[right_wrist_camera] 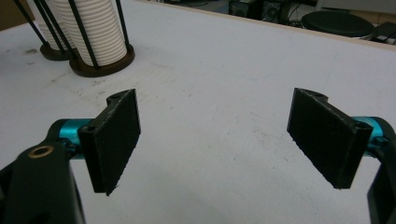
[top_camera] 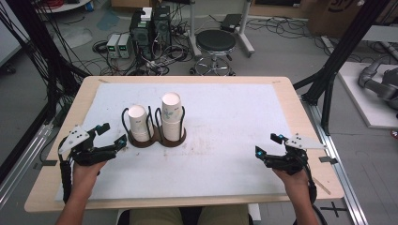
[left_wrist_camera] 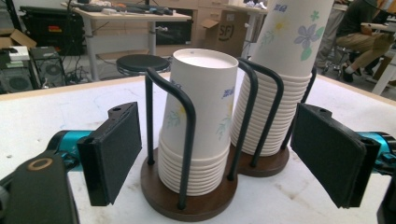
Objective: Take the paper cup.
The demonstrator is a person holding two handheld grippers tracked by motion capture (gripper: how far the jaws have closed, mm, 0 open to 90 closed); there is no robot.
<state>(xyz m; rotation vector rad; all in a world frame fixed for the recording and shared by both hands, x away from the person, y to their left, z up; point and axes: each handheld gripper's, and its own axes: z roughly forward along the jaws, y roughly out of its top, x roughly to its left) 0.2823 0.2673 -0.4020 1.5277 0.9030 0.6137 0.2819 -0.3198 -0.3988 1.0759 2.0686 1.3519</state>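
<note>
Two stacks of upside-down white paper cups stand in a black wire holder (top_camera: 157,136) with two round brown bases, left of the table's middle. The shorter stack (top_camera: 138,123) is on the left, the taller stack (top_camera: 172,116) on the right. My left gripper (top_camera: 112,133) is open, just left of the holder; in the left gripper view its pads (left_wrist_camera: 116,149) frame the shorter stack (left_wrist_camera: 201,121) from a short distance, with the taller stack (left_wrist_camera: 280,70) behind. My right gripper (top_camera: 267,144) is open and holds nothing, over bare mat near the front right. Its own view has the holder (right_wrist_camera: 100,65) far off at the upper left.
A white mat (top_camera: 225,122) covers most of the wooden table (top_camera: 291,89). Beyond the far edge are a black stool (top_camera: 216,42), computer towers (top_camera: 150,28) and cables on the floor. Black frame posts (top_camera: 335,61) stand at the right. A seated person (left_wrist_camera: 364,37) is in the background.
</note>
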